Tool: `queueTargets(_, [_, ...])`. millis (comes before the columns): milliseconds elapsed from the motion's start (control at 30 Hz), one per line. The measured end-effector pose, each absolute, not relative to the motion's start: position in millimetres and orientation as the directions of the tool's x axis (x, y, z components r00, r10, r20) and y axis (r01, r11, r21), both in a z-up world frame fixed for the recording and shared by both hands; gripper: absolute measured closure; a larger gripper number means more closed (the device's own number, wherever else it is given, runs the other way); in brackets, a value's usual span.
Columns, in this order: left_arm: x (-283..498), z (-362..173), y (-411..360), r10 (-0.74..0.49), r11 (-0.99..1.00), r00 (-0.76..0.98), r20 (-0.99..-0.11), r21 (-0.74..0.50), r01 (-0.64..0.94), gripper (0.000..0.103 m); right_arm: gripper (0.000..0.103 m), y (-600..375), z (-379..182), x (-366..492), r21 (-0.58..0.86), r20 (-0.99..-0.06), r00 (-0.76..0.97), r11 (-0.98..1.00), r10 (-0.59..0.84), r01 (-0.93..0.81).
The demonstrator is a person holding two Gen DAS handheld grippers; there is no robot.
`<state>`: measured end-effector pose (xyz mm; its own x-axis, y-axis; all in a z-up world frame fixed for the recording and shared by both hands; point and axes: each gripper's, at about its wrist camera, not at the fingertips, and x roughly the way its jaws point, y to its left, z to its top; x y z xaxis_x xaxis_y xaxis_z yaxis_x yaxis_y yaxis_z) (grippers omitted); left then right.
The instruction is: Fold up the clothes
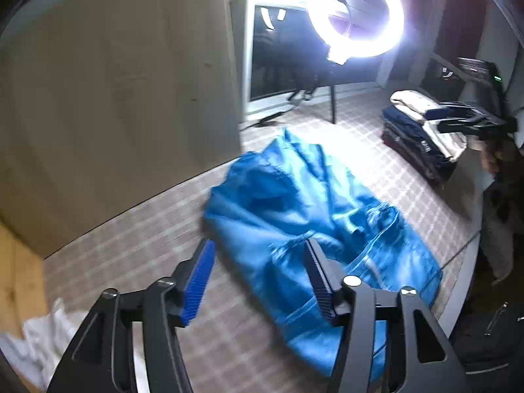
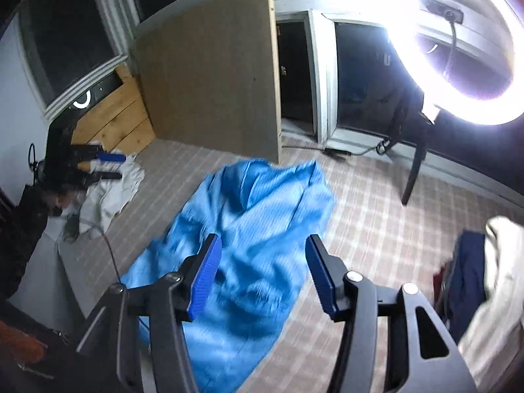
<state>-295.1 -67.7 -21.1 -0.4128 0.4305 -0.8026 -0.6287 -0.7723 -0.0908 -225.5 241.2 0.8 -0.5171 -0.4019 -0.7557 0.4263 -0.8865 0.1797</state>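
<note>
A crumpled bright blue garment (image 1: 294,196) (image 2: 262,203) lies spread on the checked table cover (image 1: 147,229) (image 2: 376,213). In the left wrist view my left gripper (image 1: 258,245) hangs above the garment's near part. It is open, with a wide gap and no cloth between its ribbed pads. My right gripper (image 2: 263,239) is likewise open above the garment and holds nothing. Each gripper also shows in the other's view: the right gripper (image 1: 448,118) by the folded stack, the left gripper (image 2: 114,166) over the white cloths.
A stack of folded clothes (image 1: 422,131) (image 2: 484,278) sits at the table's right side. Loose white cloths (image 1: 42,337) (image 2: 111,190) lie at the left. A tall brown board (image 1: 114,98) (image 2: 209,88) stands behind. A glaring ring light (image 1: 357,13) (image 2: 458,49) stands at the back.
</note>
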Motion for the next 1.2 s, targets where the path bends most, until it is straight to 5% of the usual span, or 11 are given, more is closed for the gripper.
queueTargets(367, [-363,-115,26,0.285,-0.611,-0.349,-0.893,0.111,-0.784,0.040,0.049,197,-121,-381,-0.007,-0.898,-0.379,-0.852,-0.226,0.524])
queueTargets(833, [-435,-182,60,0.246,-0.577,-0.321,-0.914,0.128,-0.807,0.040,0.045,163,-190,-462,-0.025,-0.913,-0.322,-0.752,-0.252,0.659])
queueTargets(900, [-443,-181,60,0.269,-0.596,-0.297,-0.916,0.084,-0.798,0.045,0.046,161,-188,-466,-0.003,-0.903,-0.324,-0.751,-0.282,0.660])
queueTargets(933, [-447,-179,59,0.282,-0.608,-0.286,-0.916,0.060,-0.791,0.058,0.046,161,-187,-469,0.018,-0.898,-0.320,-0.754,-0.301,0.657])
queueTargets(967, [-450,-176,57,0.295,-0.620,-0.272,-0.916,0.033,-0.784,0.068,0.049,163,-185,-471,0.052,-0.893,-0.309,-0.757,-0.327,0.651])
queueTargets(1033, [-456,-171,52,0.324,-0.641,-0.246,-0.914,-0.021,-0.767,0.072,0.088,169,-180,-474,0.132,-0.880,-0.280,-0.765,-0.383,0.630])
queueTargets(1200, [-450,-150,41,0.396,-0.638,-0.239,-0.887,-0.078,-0.766,0.076,0.095,195,-164,-479,0.327,-0.821,-0.251,-0.783,-0.513,0.530])
